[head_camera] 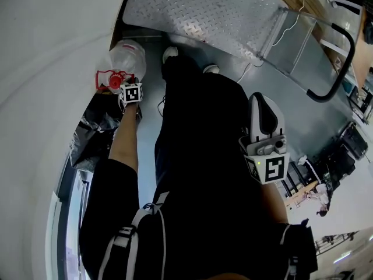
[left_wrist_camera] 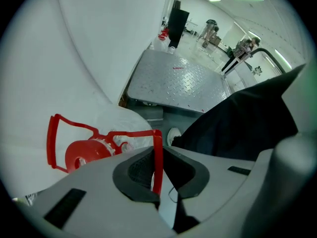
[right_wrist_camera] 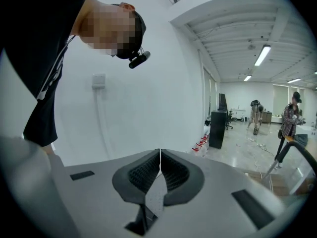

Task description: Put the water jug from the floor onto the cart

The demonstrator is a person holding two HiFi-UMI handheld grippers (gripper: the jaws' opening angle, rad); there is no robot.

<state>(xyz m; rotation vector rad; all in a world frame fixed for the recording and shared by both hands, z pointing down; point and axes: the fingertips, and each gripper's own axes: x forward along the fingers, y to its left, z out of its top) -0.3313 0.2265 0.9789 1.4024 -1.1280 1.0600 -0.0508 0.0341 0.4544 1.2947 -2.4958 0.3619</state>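
Clamped between pads of left gripper (left_wrist_camera: 157,172): thin red plastic carry handle (left_wrist_camera: 157,148) of clear plastic water jug (head_camera: 131,56). Pointed steeply down. Jug down on grey floor (head_camera: 148,133), close against white wall (head_camera: 46,51), red cap (left_wrist_camera: 81,155) on gripper side. Just beside silver diamond-plate platform cart (head_camera: 198,10), not on deck. Right gripper (right_wrist_camera: 159,168): pads together, nothing between, facing wall, well apart from jug.

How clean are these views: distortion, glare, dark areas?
Head view: heavy fisheye bend, dark clothing swallows the centre, water jug readable. Left gripper view: black round vignette, red jug handle sharp. Right gripper view: bright ceiling lights, mosaic patch over a face.
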